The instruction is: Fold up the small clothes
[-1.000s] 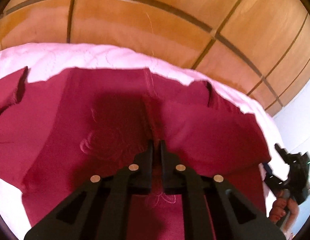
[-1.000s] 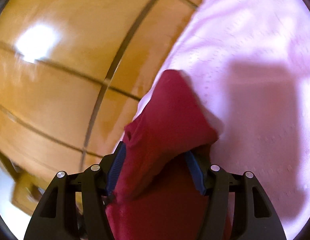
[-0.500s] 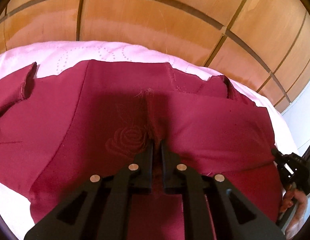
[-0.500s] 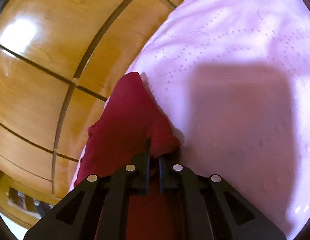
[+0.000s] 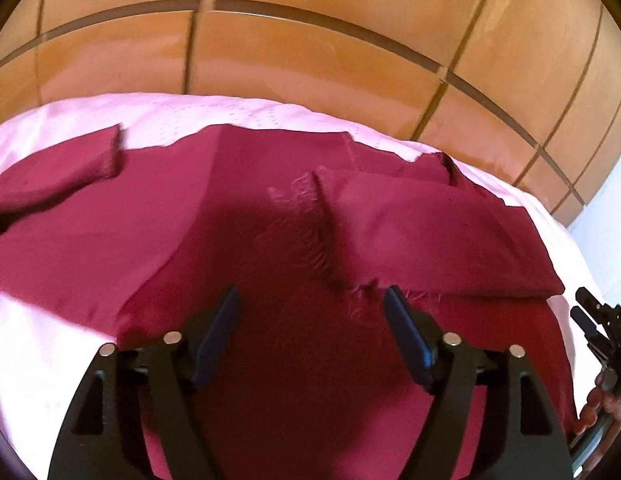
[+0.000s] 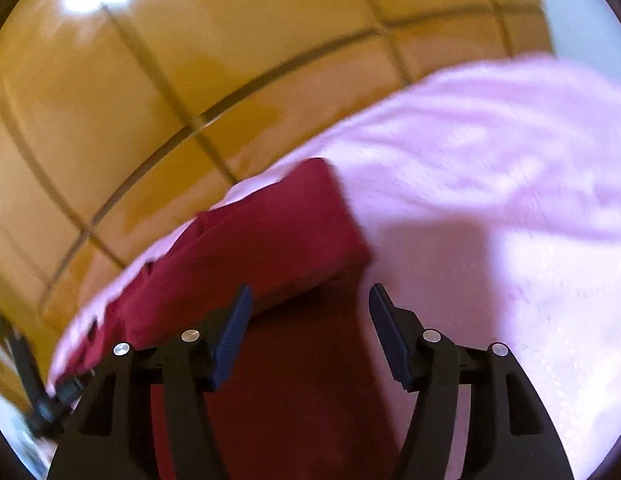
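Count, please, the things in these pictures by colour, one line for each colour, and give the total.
Dark red: 1, the garment
Pink: 1, the bed cover
Black: 2, the left gripper, jaws opening, and the right gripper, jaws opening, nothing clamped
Total: 4

Both hand-held grippers (image 5: 312,300) (image 6: 310,300) are opening, releasing the garment (image 5: 270,216).

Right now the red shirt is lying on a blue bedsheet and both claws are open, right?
Not quite. The bedsheet is pink, not blue; both wrist views show it. The rest holds: the red shirt lies on it, and the left claw and right claw are opening, pads off the cloth.
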Available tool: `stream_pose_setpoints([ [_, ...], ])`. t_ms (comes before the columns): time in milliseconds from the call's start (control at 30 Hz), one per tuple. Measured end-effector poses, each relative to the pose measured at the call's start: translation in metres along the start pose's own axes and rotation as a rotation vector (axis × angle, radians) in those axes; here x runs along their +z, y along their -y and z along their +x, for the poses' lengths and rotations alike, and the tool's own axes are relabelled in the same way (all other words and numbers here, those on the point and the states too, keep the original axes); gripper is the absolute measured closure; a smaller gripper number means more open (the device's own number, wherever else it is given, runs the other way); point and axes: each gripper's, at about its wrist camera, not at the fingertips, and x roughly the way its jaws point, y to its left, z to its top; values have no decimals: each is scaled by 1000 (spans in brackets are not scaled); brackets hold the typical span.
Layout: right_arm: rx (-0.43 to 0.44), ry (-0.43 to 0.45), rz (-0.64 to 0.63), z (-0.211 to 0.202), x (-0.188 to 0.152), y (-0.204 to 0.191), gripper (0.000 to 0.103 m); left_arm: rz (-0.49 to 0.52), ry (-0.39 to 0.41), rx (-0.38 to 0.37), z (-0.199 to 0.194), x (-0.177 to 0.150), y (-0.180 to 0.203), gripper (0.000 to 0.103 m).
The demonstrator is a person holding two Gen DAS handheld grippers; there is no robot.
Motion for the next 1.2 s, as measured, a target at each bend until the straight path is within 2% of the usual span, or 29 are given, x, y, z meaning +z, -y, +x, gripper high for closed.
stream_pose_setpoints([
  [67,0,0,-117,4,1,-24,50,-23,5,-7,-9,-5,-7,24],
  [200,-4,-15,-219,24,8,-48,50,-58,-10,-30,-18,-10,-19,17],
  [300,-76,-74,-253,53,12,-50,50,-65,-18,-52,-25,-11,-28,17],
  [367,-116,-145,-221,71,10,-40,50,-61,-9,-49,-32,-10,-34,14],
  [433,-103,-151,-198,74,6,-31,50,-57,9,-43,-38,-8,-42,13],
  [467,-110,-145,-209,72,5,-33,50,-57,17,-24,-40,-7,-46,9],
  [533,-133,-136,-237,72,3,-37,50,-62,32,28,-43,-3,-56,9],
  [633,-138,-117,-248,63,4,-40,50,-96,40,44,-46,3,-75,9],
  [700,-146,-113,-265,50,2,-43,50,-107,76,82,-52,11,-87,9],
  [767,-158,-128,-298,41,-4,-44,50,-79,129,183,-59,25,-99,9],
  [867,-160,-137,-300,34,-14,-38,50,4,161,298,-60,43,-110,10],
  [900,-155,-142,-281,35,-16,-33,50,33,157,323,-58,48,-112,10],
  [967,-134,-146,-218,37,-19,-21,50,131,117,384,-45,58,-115,17],
  [1100,-104,-131,-185,37,-19,-16,49,242,40,389,-19,64,-121,24],
  [1200,-96,-132,-179,38,-20,-15,49,274,-3,399,0,66,-128,37],
])
